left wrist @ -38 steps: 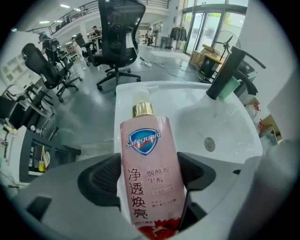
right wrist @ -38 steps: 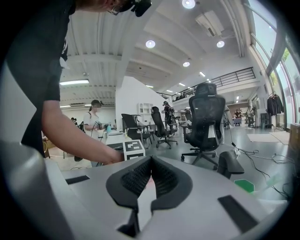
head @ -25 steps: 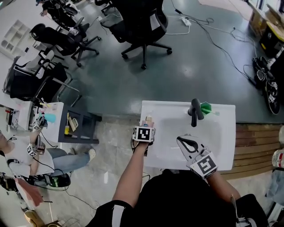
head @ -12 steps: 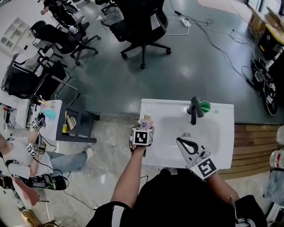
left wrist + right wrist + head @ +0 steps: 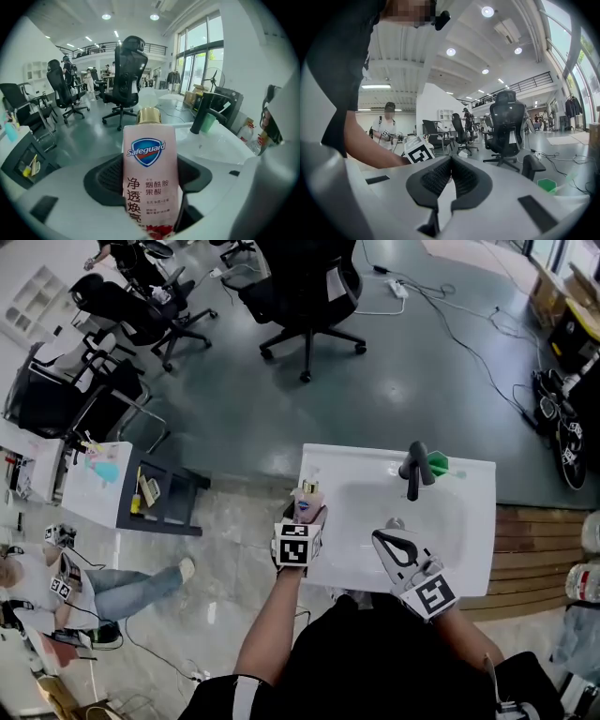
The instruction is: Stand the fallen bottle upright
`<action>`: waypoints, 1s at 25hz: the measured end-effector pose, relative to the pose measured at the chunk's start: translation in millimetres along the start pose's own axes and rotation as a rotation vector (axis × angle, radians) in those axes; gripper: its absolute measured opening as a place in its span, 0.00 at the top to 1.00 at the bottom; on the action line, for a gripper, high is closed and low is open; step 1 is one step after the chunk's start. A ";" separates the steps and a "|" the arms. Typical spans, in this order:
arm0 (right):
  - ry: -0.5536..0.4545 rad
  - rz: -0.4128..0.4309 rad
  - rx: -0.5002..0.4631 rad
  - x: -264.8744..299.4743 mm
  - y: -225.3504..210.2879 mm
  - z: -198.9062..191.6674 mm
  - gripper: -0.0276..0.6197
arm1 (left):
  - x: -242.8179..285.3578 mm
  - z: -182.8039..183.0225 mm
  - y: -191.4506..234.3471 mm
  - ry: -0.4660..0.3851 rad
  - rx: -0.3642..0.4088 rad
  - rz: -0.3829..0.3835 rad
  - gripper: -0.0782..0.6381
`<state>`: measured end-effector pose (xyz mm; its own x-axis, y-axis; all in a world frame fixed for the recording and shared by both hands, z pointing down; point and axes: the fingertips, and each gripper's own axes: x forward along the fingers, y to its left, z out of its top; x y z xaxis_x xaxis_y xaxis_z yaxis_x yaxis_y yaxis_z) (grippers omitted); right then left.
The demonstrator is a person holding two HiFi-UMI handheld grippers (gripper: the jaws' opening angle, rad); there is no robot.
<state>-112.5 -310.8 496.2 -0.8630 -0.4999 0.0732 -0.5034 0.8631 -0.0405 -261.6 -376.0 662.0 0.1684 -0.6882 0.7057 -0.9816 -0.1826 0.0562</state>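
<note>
A pink soap bottle (image 5: 149, 168) with a gold cap (image 5: 149, 116) fills the left gripper view. My left gripper (image 5: 149, 183) is shut on its body, with the cap pointing away along the jaws. In the head view, the bottle (image 5: 307, 501) is held by the left gripper (image 5: 305, 519) over the left rim of the white sink (image 5: 473, 554). My right gripper (image 5: 379, 538) hovers over the sink's near edge. Its pads meet with nothing between them in the right gripper view (image 5: 449, 161).
A black faucet (image 5: 413, 470) stands at the back of the basin, with a green cup (image 5: 436, 465) beside it. Office chairs (image 5: 305, 296) stand on the floor beyond the sink. A small cart (image 5: 155, 498) and a seated person (image 5: 56, 582) are at the left.
My left gripper has risen and drawn back toward me with the bottle in it, tilting the bottle. The right gripper has barely moved.
</note>
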 end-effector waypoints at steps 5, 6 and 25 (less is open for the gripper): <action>0.000 0.012 -0.014 3.2 7.7 0.8 0.94 | -24.4 18.7 -2.4 -0.119 -0.003 -0.007 0.45; -0.003 0.011 -0.012 3.8 8.6 0.8 0.94 | -28.4 22.2 -2.1 -0.144 -0.002 -0.005 0.45; 0.037 -0.077 -0.031 -21.7 -15.1 -21.3 0.94 | -9.3 116.1 -1.8 -0.627 0.079 0.034 0.45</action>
<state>-85.2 -311.4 516.5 -0.8193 -0.5624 0.1116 -0.5662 0.8243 -0.0027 -251.0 -450.8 573.4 0.1812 -0.9709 0.1569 -0.9818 -0.1878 -0.0284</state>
